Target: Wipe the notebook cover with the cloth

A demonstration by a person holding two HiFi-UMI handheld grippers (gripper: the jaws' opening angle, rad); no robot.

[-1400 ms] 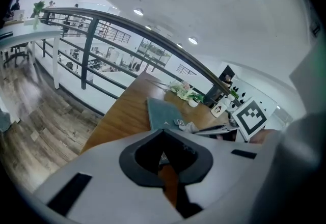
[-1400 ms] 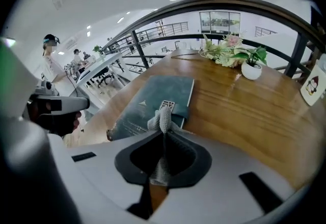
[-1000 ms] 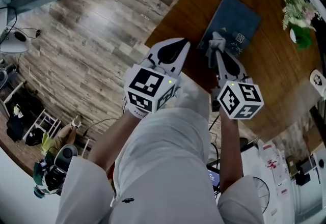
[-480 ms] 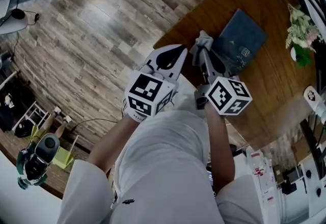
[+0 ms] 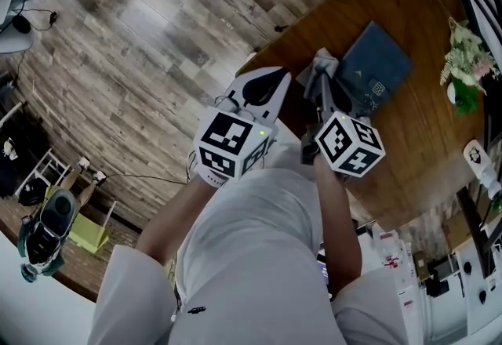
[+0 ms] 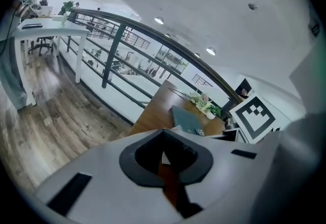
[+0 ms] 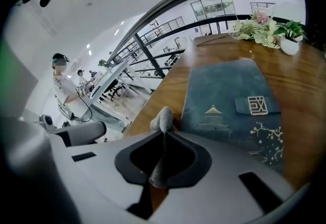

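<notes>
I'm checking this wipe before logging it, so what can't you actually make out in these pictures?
- Head view: near edge of the notebook, hidden under the right claw and cloth.
- Right gripper view: whether the cloth touches the cover; the claw's body hides its lower end.
- Left gripper view: most of the table, blocked by the left claw.

A second ago the small grey cloth (image 5: 324, 65) lay on the near corner of the dark blue notebook (image 5: 380, 61). The right gripper (image 5: 320, 78) has slid it off to the left. Now the cloth is off the cover, just beside the notebook's left edge, over the brown wooden table (image 5: 423, 147). The right gripper has also come closer to the left gripper (image 5: 276, 78).
</notes>
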